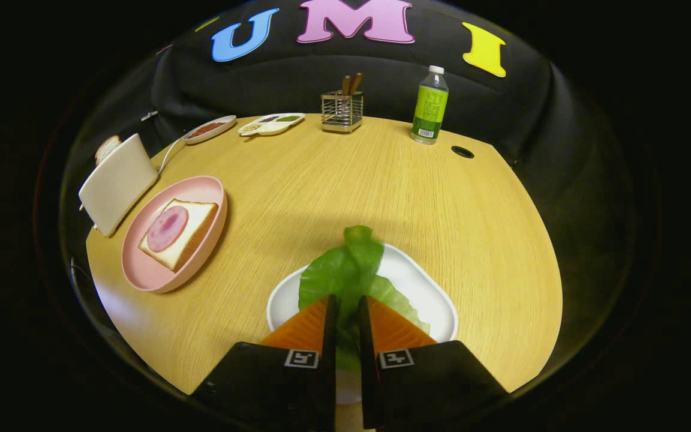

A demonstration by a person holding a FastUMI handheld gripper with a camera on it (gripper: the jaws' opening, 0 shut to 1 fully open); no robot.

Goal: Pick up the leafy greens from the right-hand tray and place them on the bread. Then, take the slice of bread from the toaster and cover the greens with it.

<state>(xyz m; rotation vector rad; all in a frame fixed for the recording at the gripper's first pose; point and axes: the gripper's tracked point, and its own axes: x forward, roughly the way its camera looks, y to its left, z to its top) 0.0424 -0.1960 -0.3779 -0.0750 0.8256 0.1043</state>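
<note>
Pinching the leafy greens (pixel 345 273) between both fingers, our gripper (pixel 346 309) holds the leaf over the white tray (pixel 429 300) at the near side of the table. We see the soft, floppy leaf stick up past the fingertips and spread out to both sides. To the left sits a round pink plate (pixel 147 273) with a square slice of bread (pixel 192 231) on it, and a round pink slice of meat (pixel 167 228) lies on top. Left of that plate stands the cream toaster (pixel 116 183) with a second bread slice (pixel 107 148) poking out. Our table (pixel 351 174) is light wood with fine lines. Far off we see a wire holder (pixel 342 112), a green bottle (pixel 430 108) and two small dishes (pixel 240 126).
</note>
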